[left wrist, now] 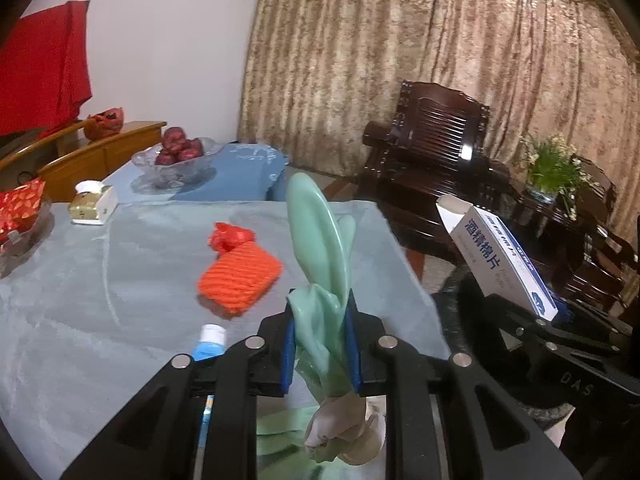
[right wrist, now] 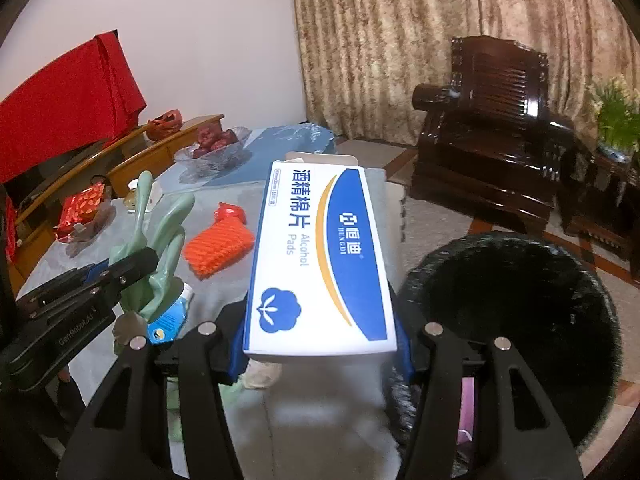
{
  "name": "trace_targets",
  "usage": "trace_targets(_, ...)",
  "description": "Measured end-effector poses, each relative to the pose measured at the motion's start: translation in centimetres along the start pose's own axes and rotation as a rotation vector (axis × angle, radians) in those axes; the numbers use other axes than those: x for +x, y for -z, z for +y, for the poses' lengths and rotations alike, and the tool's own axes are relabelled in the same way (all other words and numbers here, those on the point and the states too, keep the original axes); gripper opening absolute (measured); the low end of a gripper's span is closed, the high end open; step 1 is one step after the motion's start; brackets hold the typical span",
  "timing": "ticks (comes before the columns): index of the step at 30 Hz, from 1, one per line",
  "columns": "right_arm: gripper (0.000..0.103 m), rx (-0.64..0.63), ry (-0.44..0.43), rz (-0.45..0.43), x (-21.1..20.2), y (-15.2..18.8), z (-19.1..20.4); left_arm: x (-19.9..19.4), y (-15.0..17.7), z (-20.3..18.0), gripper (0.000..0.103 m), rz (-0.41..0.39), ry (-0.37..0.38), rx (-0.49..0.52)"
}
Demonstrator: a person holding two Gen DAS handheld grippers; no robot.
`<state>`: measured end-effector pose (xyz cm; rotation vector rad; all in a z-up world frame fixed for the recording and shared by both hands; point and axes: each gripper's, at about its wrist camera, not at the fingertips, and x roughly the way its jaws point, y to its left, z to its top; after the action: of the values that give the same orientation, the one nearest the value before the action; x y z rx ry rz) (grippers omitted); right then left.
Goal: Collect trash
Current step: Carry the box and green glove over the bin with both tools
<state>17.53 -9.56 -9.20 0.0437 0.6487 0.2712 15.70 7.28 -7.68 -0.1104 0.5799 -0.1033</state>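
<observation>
Midway, I'd guess: left gripper pinches a limp pale-green rubber glove, right gripper clamps a white-and-blue alcohol pads box beside the black round bin. Orange foam net and blue-white tube lie mid-tablecloth, uncollected.

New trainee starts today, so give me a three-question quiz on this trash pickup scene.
1. True or false: the right claw holds the box.
2. What does the left claw grip?
A. bottle
B. glove
C. orange net
3. Fill in: the orange net lies on the ____.

Key: 1 true; 2 B; 3 table.
</observation>
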Motion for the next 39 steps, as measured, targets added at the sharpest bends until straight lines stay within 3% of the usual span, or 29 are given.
trace_targets(24, 0.054, 0.077, 0.229, -0.015, -6.2, 2.7, -12.8, 3.0, -0.3, -15.1, 0.02, 0.017, 0.224, 0.144)
trace_targets(39, 0.054, 0.15, 0.309, 0.031, -5.0, 5.2, -18.8, 7.5, 1.0, -21.6, 0.02, 0.066, 0.3, 0.197)
